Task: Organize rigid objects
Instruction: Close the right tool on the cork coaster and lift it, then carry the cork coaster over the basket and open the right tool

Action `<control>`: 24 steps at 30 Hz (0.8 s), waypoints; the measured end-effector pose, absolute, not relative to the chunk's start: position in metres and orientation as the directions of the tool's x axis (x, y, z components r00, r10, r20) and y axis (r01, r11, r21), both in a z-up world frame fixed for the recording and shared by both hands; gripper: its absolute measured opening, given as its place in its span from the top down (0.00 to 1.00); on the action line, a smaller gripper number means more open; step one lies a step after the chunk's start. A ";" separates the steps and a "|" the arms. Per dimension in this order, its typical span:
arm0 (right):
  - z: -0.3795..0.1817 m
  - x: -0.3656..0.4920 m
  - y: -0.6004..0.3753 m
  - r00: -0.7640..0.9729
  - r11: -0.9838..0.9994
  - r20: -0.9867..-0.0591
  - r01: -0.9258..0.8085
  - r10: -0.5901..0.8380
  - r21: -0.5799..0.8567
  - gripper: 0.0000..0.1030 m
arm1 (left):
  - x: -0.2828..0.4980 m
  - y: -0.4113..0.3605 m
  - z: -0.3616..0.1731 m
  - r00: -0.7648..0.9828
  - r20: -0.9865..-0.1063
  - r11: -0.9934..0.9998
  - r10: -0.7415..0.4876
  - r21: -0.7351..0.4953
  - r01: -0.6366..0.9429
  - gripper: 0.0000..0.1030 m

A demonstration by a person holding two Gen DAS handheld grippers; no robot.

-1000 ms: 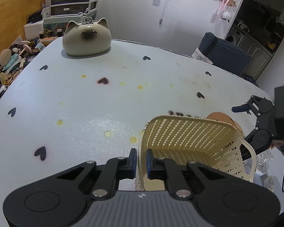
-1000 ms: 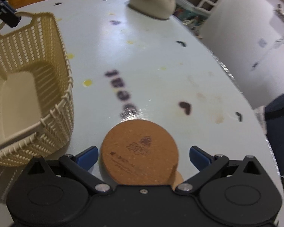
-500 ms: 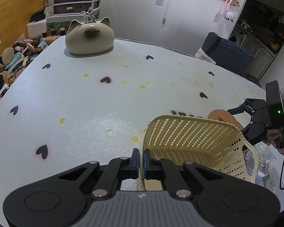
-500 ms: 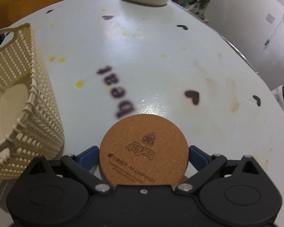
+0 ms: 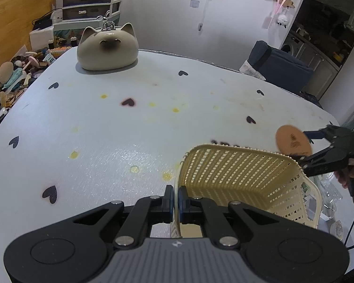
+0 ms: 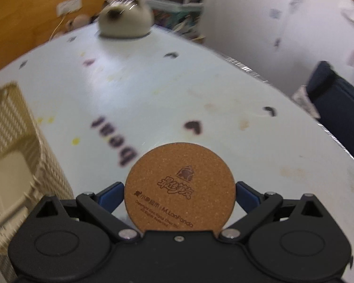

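Note:
My left gripper [image 5: 175, 200] is shut on the near rim of a cream plastic lattice basket [image 5: 236, 176], which stands on the white table. My right gripper [image 6: 179, 194] is shut on a round cork coaster [image 6: 179, 188] with a printed logo, gripped by its edges between the blue pads. In the left wrist view the coaster [image 5: 292, 140] and right gripper [image 5: 306, 146] hang in the air just beyond the basket's far right corner. In the right wrist view the basket [image 6: 14, 151] is at the left.
A cat-shaped ceramic pot [image 5: 107, 47] stands at the table's far side. The white table [image 5: 106, 122] has heart prints and yellow spots. Clear glass items [image 5: 328, 188] lie right of the basket. A dark blue chair [image 5: 276, 66] stands beyond the table.
My right gripper has lifted the cork coaster off the table and tilted it up. My left gripper has closed on the basket rim and stayed in place.

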State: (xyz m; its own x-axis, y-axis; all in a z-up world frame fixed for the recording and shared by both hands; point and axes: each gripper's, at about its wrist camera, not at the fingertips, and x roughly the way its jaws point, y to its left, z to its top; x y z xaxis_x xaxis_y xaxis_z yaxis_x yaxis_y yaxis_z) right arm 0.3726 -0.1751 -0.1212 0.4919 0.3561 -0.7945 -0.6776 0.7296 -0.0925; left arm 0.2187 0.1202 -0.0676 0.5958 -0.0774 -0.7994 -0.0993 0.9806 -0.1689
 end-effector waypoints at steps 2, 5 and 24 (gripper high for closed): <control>-0.107 0.368 -0.180 0.523 0.760 -0.768 -0.646 0.369 -0.075 0.03 | 0.219 0.121 -0.068 0.597 -0.798 0.980 -0.082 -0.173 -0.096 0.96; -0.087 0.359 -0.183 0.549 0.792 -0.733 -0.610 0.402 -0.023 0.03 | 0.219 0.122 -0.068 0.600 -0.795 0.980 -0.091 -0.179 -0.089 0.96; -0.076 0.287 -0.075 0.298 0.685 -0.739 -0.669 0.604 0.289 0.03 | 0.221 0.129 -0.071 0.609 -0.781 0.976 -0.138 -0.212 -0.050 0.96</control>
State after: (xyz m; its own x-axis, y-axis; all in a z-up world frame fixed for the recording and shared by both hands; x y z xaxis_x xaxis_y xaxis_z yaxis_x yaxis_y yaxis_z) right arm 0.2866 -0.0755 -0.0757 0.2980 0.6038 -0.7394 -0.6691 0.6846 0.2893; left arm 0.2208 0.1290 -0.0705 0.6094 -0.1383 -0.7807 -0.0503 0.9760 -0.2121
